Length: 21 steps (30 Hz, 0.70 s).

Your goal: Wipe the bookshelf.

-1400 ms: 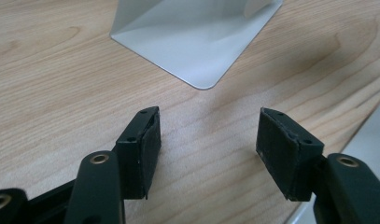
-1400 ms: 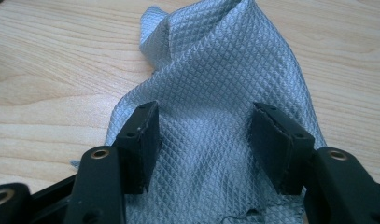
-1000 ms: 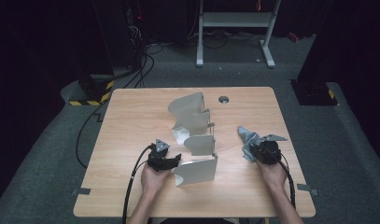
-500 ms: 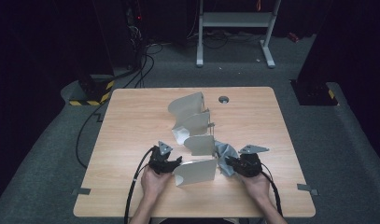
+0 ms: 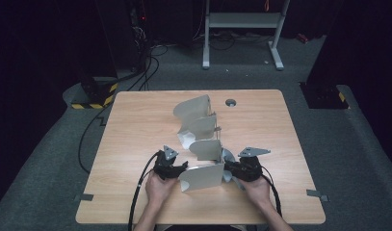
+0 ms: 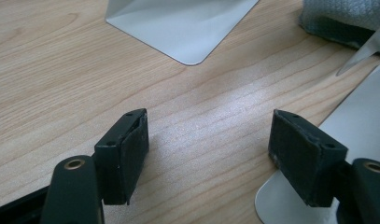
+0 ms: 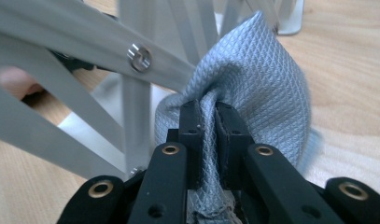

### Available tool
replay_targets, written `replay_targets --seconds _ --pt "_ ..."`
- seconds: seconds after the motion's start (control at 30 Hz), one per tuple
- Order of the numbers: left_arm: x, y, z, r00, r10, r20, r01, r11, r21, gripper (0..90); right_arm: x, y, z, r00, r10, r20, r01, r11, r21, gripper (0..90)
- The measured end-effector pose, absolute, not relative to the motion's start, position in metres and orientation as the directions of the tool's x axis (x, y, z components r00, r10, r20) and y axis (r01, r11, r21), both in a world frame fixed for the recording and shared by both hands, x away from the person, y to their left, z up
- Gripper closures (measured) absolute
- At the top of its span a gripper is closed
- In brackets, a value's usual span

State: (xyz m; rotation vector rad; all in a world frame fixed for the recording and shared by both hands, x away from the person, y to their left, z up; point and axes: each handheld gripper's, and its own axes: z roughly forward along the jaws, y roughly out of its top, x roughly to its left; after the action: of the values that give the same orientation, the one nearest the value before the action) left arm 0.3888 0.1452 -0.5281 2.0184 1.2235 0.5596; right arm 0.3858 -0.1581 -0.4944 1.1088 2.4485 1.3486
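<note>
Cloth sits pinched in the right gripper, brought against the rack; wiping seems barely begun. Left gripper gapes empty.

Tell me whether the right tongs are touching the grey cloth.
Touching. In the right gripper view the right tongs are shut on the grey cloth, its fabric pinched between both black jaws.

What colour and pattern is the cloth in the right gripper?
Grey-blue cloth, woven in small diamonds; clearest in the right gripper view.
</note>
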Motion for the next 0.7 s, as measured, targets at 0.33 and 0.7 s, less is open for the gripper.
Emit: replay_targets --seconds 0.33,0.7 --pt "0.389 0.145 -0.528 0.462 0.887 0.006 0.585 -0.309 0.750 29.2 0.379 -0.158 -0.477 -0.746 0.635 0.200 0.493 0.325 0.807 83.3" --pt "0.389 0.144 -0.528 0.463 0.886 0.006 0.584 -0.310 0.750 29.2 0.376 -0.161 -0.461 -0.759 0.628 0.173 0.447 0.309 0.839 83.5"
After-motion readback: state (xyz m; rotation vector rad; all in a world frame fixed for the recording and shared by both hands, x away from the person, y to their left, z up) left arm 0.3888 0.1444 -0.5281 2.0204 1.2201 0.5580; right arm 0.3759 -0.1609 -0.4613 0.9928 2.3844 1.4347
